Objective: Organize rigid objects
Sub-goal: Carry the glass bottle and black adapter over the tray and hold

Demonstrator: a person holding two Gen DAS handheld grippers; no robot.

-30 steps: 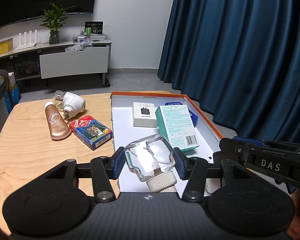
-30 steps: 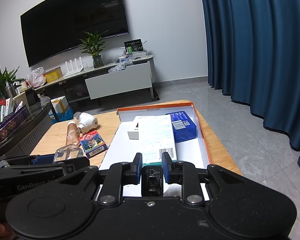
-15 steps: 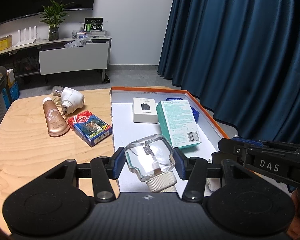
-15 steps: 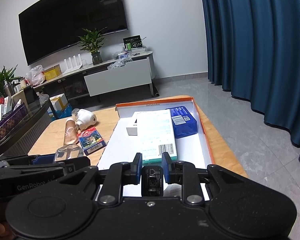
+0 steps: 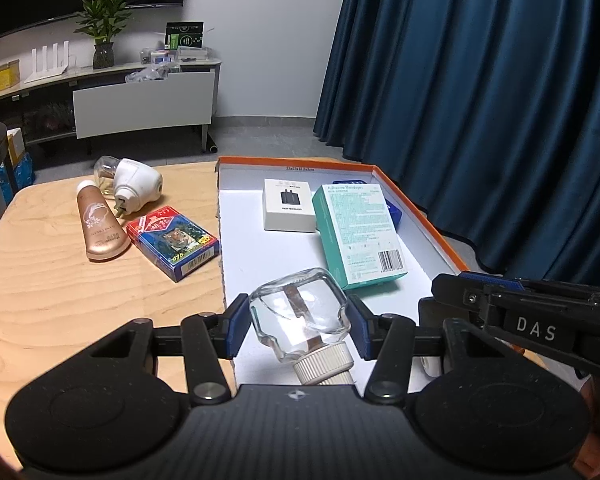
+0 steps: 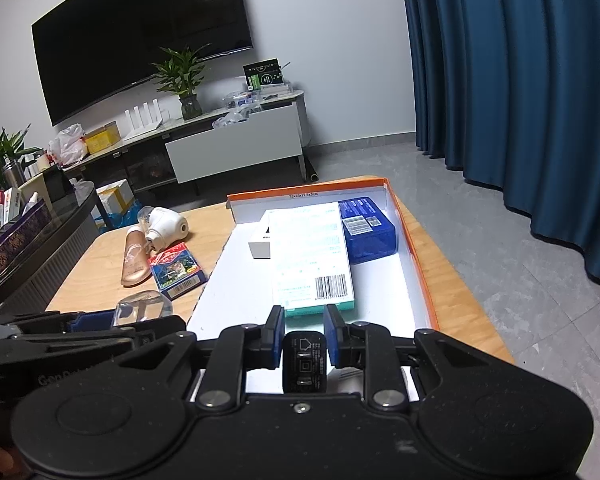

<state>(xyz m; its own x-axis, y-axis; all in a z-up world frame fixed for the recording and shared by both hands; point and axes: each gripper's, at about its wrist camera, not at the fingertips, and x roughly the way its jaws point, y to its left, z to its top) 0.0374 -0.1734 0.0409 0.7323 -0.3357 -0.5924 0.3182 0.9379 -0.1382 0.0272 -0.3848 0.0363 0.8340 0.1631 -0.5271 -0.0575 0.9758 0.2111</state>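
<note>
My left gripper [image 5: 298, 326] is shut on a clear glass bottle [image 5: 300, 320] with a cream ribbed cap, held over the near end of the orange-rimmed white box [image 5: 416, 216]. My right gripper [image 6: 302, 334] is shut on a small black charger plug [image 6: 304, 362], also over the box's near end [image 6: 418, 264]. Inside the box lie a teal carton [image 5: 358, 236], a white charger box [image 5: 288, 204] and a blue case [image 6: 366, 226]. The right gripper's body shows at the right of the left wrist view.
On the wooden table [image 5: 60, 292] left of the box lie a bronze tube [image 5: 98, 222], a white plug-in device [image 5: 134, 186] and a blue card pack [image 5: 172, 242]. Blue curtains [image 5: 480, 100] hang to the right. A TV cabinet [image 6: 236, 148] stands behind.
Both grippers have drawn back slightly from the box and risen a little, each keeping its object. Nothing on the table moved.
</note>
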